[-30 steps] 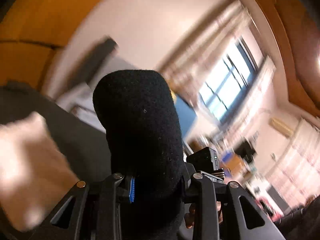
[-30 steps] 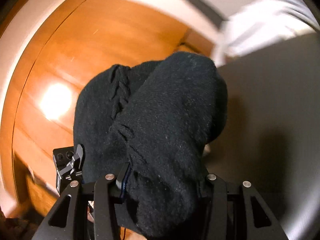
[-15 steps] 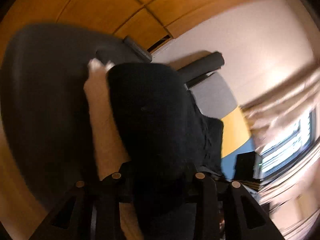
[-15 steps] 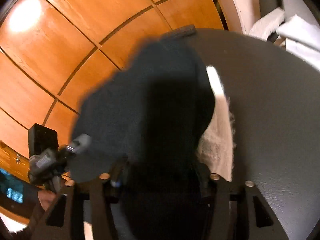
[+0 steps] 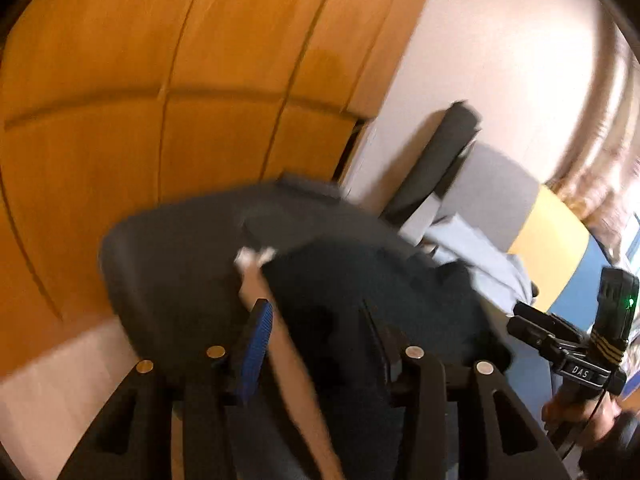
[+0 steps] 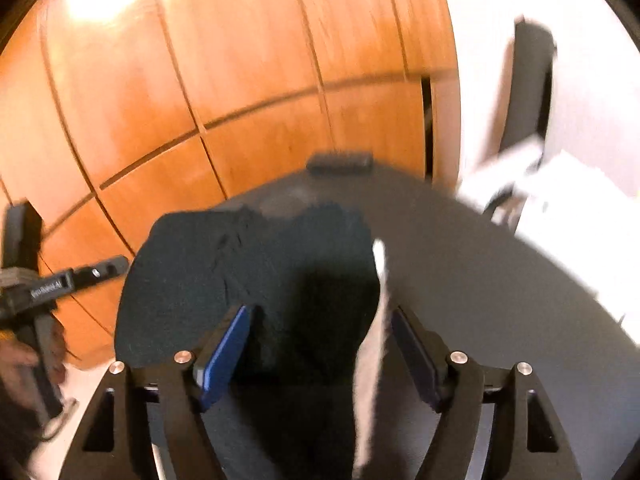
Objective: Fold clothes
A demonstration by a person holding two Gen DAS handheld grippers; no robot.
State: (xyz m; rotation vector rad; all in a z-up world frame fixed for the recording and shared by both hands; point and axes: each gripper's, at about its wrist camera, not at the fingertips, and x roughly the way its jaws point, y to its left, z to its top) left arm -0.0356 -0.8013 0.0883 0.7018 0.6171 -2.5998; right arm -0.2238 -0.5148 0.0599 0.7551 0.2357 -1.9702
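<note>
Orange wooden wall panels (image 5: pixel 168 80) are filling the upper left of both wrist views, with a pale wall (image 5: pixel 500 48) to the upper right. Below them a dark grey round table (image 6: pixel 460 248) is curving across the middle of each frame, a small dark block (image 6: pixel 340 163) sitting at its far edge.

On the table a black knitted garment (image 6: pixel 256 280) is lying in a heap at the centre of both views, partly covering a cream-coloured garment (image 6: pixel 378 320) whose pale strip is showing along one side: to the right of the black knit in the right wrist view, to its left in the left wrist view.

At the bottom of the left wrist view, the left gripper (image 5: pixel 316 320) is pointing down at the heap; its jaws have just been opening and are standing apart, the black knit and the cream strip lying between them without being pinched. The right gripper (image 6: pixel 320 332), at the bottom of the right wrist view, has also just been opening and is standing wide, the black knit between its jaws but free of the pads.

A dark chair back (image 5: pixel 436 160) and pale clothes (image 5: pixel 472 248) are showing at the right of the left wrist view. Both frames are blurred.
</note>
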